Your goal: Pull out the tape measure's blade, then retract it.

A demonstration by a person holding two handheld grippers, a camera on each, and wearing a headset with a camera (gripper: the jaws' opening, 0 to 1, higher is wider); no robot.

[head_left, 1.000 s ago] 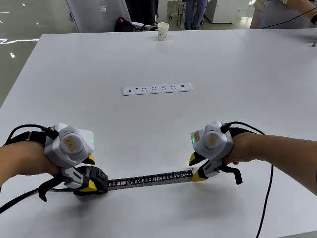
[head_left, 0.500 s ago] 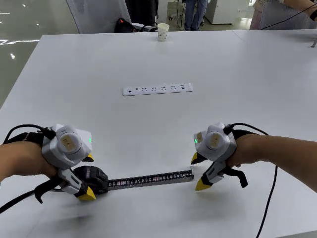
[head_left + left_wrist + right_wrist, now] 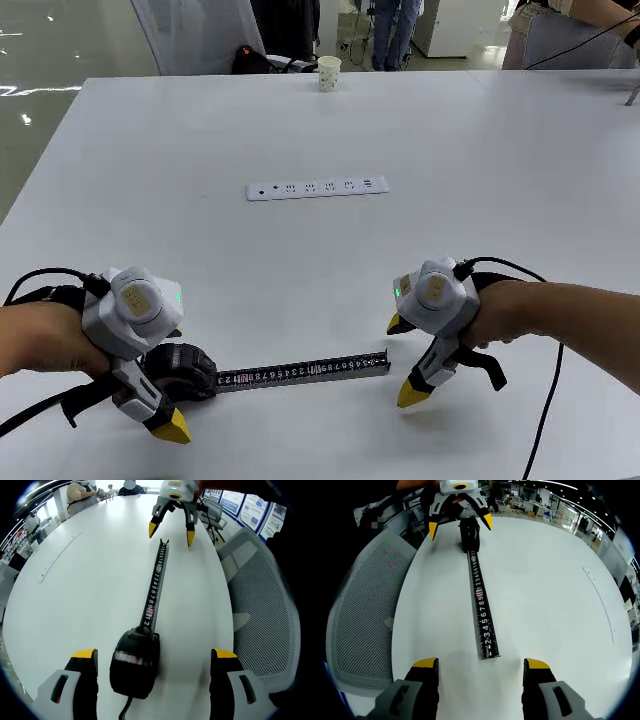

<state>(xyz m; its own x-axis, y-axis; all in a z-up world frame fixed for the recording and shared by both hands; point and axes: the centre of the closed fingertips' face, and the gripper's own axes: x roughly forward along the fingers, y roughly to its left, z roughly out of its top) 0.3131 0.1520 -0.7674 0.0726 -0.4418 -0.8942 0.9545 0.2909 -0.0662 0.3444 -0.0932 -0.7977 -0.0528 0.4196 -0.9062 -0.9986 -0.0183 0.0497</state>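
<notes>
The black tape measure case (image 3: 182,368) lies on the white table (image 3: 320,130) with its blade (image 3: 300,372) stretched out to the right. My left gripper (image 3: 170,385) is open, its jaws standing wide on either side of the case (image 3: 135,662) without touching it. My right gripper (image 3: 402,358) is open too, just past the blade's tip (image 3: 489,652), which lies loose between its yellow fingertips (image 3: 536,663). The blade (image 3: 156,575) runs straight toward the right gripper (image 3: 170,532). In the right gripper view the case (image 3: 470,532) sits under the left gripper (image 3: 460,525).
A white power strip (image 3: 317,187) lies mid-table. A paper cup (image 3: 329,72) stands at the far edge. A grey mesh chair (image 3: 365,610) sits by the near table edge. Black cables (image 3: 545,400) trail from both grippers. People stand in the background.
The right gripper opened and let go of the blade tip. The left gripper then opened and released the case. The blade stays pulled out on the table.
</notes>
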